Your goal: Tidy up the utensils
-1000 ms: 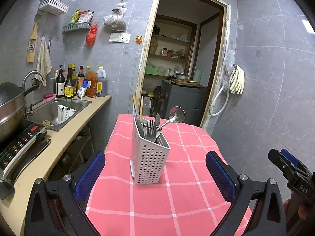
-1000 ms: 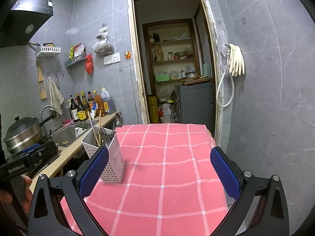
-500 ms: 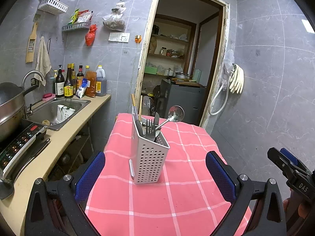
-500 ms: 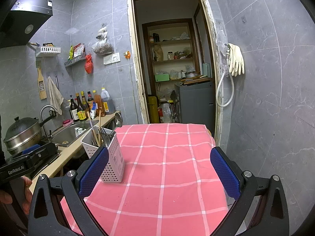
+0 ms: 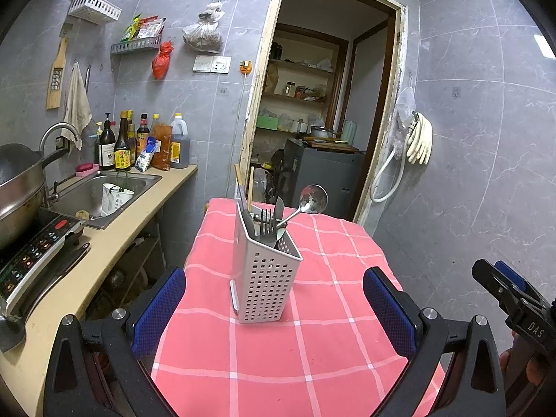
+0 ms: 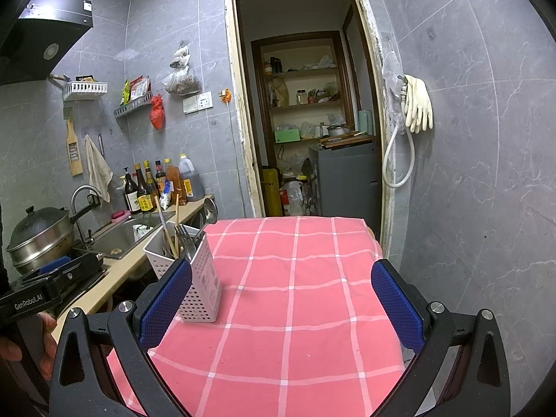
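Faintly, "GenRobot.AI" marks the left tongs [image 6: 31, 300]; "DAS" the right tongs [image 5: 521, 316].

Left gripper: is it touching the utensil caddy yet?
Apart. In the left wrist view the left gripper is open, and pink tablecloth shows between each blue finger pad and the utensil caddy, which stands untouched ahead of them.

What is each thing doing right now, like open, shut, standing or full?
Left hand-held gripper: open, holding nothing.
Right hand-held gripper: open, holding nothing.
Utensil holder: upright on the table, holding utensils.
Fork: standing in the holder, prongs up.
Ladle: leaning in the holder, bowl up.
Tablecloth: spread flat.
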The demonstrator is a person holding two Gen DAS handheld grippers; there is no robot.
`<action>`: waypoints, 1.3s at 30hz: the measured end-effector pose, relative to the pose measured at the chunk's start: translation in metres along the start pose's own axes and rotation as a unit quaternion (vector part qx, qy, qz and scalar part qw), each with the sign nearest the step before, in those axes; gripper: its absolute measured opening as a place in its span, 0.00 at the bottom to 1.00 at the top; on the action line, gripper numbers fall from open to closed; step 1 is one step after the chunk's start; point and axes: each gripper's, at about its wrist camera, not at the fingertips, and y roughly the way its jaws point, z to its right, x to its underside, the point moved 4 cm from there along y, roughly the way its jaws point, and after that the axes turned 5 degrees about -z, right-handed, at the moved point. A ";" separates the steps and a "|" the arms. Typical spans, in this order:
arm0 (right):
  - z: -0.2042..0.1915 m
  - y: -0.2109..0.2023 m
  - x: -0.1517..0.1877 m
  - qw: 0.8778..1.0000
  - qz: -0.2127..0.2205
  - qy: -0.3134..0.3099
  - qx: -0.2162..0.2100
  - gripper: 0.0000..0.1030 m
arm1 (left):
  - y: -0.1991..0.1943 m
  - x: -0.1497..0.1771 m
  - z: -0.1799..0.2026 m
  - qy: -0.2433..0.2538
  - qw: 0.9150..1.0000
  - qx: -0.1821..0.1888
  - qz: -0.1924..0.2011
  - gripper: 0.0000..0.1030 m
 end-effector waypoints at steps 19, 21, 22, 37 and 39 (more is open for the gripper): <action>-0.005 0.002 0.004 1.000 -0.003 0.001 0.000 0.98 | 0.000 0.000 0.000 -0.001 1.000 0.000 -0.001 1.00; -0.004 0.003 0.003 1.000 -0.003 0.001 -0.001 0.98 | 0.000 0.000 0.001 -0.001 1.000 0.000 0.000 1.00; -0.005 0.003 0.004 1.000 -0.003 0.001 -0.001 0.98 | 0.000 0.000 0.001 -0.002 1.000 0.000 0.000 1.00; -0.006 0.003 0.005 1.000 -0.004 0.001 0.000 0.98 | 0.000 -0.001 0.000 -0.002 1.000 0.000 -0.001 1.00; -0.004 0.003 0.004 1.000 -0.004 0.002 -0.001 0.98 | 0.000 -0.001 0.000 -0.002 1.000 0.000 -0.001 1.00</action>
